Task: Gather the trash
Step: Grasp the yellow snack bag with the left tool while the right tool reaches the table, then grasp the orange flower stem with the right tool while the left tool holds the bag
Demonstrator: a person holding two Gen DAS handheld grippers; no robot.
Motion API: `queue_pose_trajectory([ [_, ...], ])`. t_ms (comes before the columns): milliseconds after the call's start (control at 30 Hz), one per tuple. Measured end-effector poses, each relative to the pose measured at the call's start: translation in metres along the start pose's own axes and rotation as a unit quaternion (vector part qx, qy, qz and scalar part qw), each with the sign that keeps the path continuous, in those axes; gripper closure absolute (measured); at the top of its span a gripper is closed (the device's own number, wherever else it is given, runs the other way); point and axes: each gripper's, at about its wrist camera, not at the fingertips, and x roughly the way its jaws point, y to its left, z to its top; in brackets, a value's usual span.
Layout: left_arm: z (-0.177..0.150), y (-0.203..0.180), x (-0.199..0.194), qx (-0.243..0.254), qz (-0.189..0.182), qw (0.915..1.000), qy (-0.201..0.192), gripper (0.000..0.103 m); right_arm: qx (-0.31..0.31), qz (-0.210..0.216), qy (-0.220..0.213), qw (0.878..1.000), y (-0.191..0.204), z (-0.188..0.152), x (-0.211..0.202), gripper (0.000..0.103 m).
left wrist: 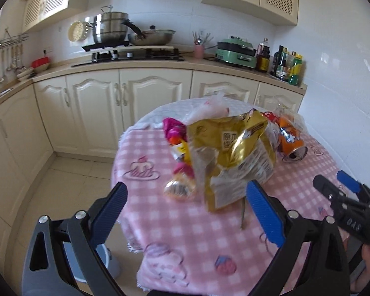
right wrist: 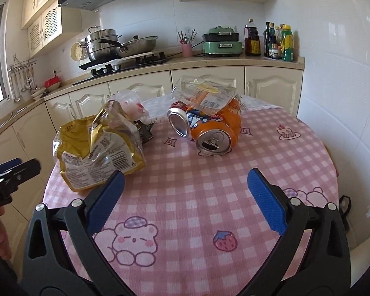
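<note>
Your left gripper (left wrist: 186, 209) hangs with its blue pads spread wide apart, holding nothing, over the near left edge of the round bench (right wrist: 209, 197), which wears a pink checked cloth. Your right gripper (right wrist: 186, 196) is likewise wide apart and empty, above the near edge. The trash sits toward the far half of the bench: a crumpled gold snack bag (right wrist: 98, 148) by the left edge, with a pink wrapper (left wrist: 176, 133) just beside it and a clear plastic bag (right wrist: 132, 104) behind. Two crushed orange cans (right wrist: 217, 133) lie touching near the middle, a clear labelled wrapper (right wrist: 204, 96) resting on them.
</note>
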Motion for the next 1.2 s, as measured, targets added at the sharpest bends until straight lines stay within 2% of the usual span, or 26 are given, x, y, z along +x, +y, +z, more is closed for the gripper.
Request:
queue_pose_trajectory([
  [67,0.007,-0.003,0.013,0.003,-0.009,0.9999,0.004,0.009,0.003,0.002,0.002,1.000,0.001,0.003,0.008,0.005],
  [167,0.016,-0.010,0.041,0.015,-0.023,0.9991,0.032,0.028,0.002,0.004,0.008,1.000,0.001,0.007,0.017,0.005],
  [233,0.017,-0.012,0.052,0.017,-0.026,0.9983,0.049,0.044,0.005,0.005,0.012,1.000,0.001,0.008,0.022,0.005],
  [267,0.017,-0.013,0.058,0.016,-0.033,0.9977,0.058,0.065,0.006,0.007,0.014,1.000,0.000,0.008,0.023,0.005],
  [367,0.015,-0.007,0.058,-0.008,-0.077,0.9953,0.059,0.090,0.010,0.011,0.017,1.000,0.000,0.009,0.027,0.005],
  [500,0.015,-0.001,0.035,-0.032,-0.120,0.9918,0.028,0.095,0.016,0.017,0.006,1.000,0.002,0.013,0.024,0.005],
  [600,0.018,0.009,0.006,-0.048,-0.125,0.9908,-0.018,0.096,0.012,0.023,0.001,1.000,0.009,0.016,0.021,0.005],
  [667,0.019,0.020,-0.017,-0.058,-0.111,0.9906,-0.056,0.096,0.000,0.028,0.004,1.000,0.019,0.020,0.022,0.005],
  [767,0.015,0.034,-0.049,-0.053,-0.039,0.9924,-0.104,0.096,-0.010,0.046,0.014,0.999,0.033,0.024,0.026,0.005],
  [867,0.009,0.045,-0.063,-0.059,0.006,0.9911,-0.119,0.096,-0.021,0.053,0.029,0.998,0.051,0.027,0.039,0.006],
  [933,0.004,0.056,-0.070,-0.079,0.021,0.9885,-0.127,0.095,-0.022,0.064,0.054,0.996,0.061,0.029,0.055,0.006],
  [967,0.003,0.060,-0.072,-0.086,0.027,0.9878,-0.127,0.095,-0.021,0.072,0.068,0.995,0.066,0.030,0.064,0.009],
  [1067,0.000,0.072,-0.076,-0.095,0.041,0.9864,-0.127,0.095,-0.015,0.080,0.101,0.992,0.077,0.031,0.088,0.038],
  [1100,-0.001,0.076,-0.078,-0.098,0.048,0.9857,-0.128,0.095,-0.020,0.068,0.118,0.990,0.081,0.031,0.099,0.043],
  [1167,-0.007,0.084,-0.080,-0.101,0.053,0.9851,-0.129,0.096,-0.017,0.077,0.142,0.987,0.085,0.030,0.113,0.049],
  [1200,-0.009,0.086,-0.081,-0.103,0.056,0.9848,-0.128,0.096,-0.018,0.079,0.150,0.985,0.087,0.029,0.117,0.064],
])
